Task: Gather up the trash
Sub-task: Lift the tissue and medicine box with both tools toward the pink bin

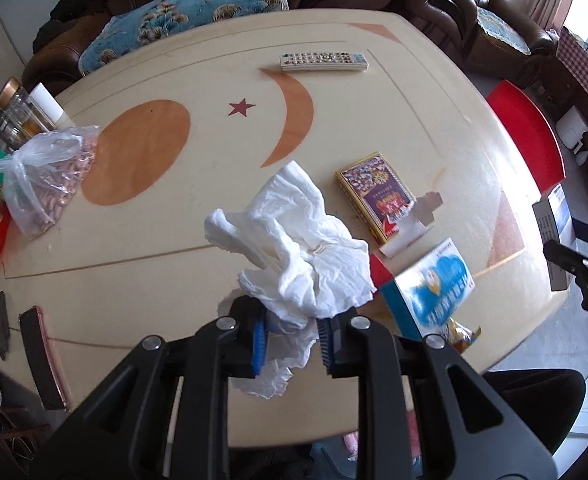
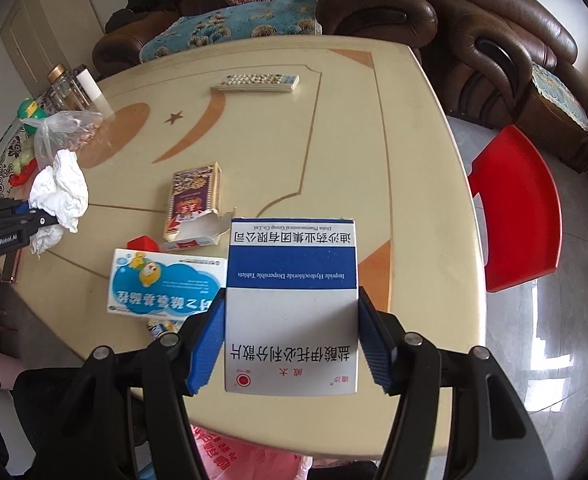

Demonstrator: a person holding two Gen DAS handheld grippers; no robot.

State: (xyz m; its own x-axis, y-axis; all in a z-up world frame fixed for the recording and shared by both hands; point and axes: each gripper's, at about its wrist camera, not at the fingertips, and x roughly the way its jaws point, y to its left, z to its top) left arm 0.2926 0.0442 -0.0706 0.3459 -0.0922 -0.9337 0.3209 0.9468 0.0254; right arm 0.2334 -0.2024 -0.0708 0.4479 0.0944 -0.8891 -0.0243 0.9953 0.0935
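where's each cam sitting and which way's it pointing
Left wrist: rides the left gripper, looking steeply down at the table; its jaws pinch the crumpled tissue.
Right wrist: rides the right gripper, looking down likewise; its jaws clamp the blue-and-white medicine box.
Shared: remote, open carton, cartoon box, red stool, each other's gripper.

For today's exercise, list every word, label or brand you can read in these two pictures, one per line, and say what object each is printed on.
"Itopride Hydrochloride Dispersible Tablets": blue and white medicine box, upside down in the right hand-held gripper.
"迪沙药业集团有限公司": same box, blue band.
"盐酸伊托必利分散片": same box, large black characters.
"GenRobot.AI": side of the left hand-held gripper.
Cartoon medicine box: large characters partly hidden, not readable.
Ornate opened packet, remote control: print too small.
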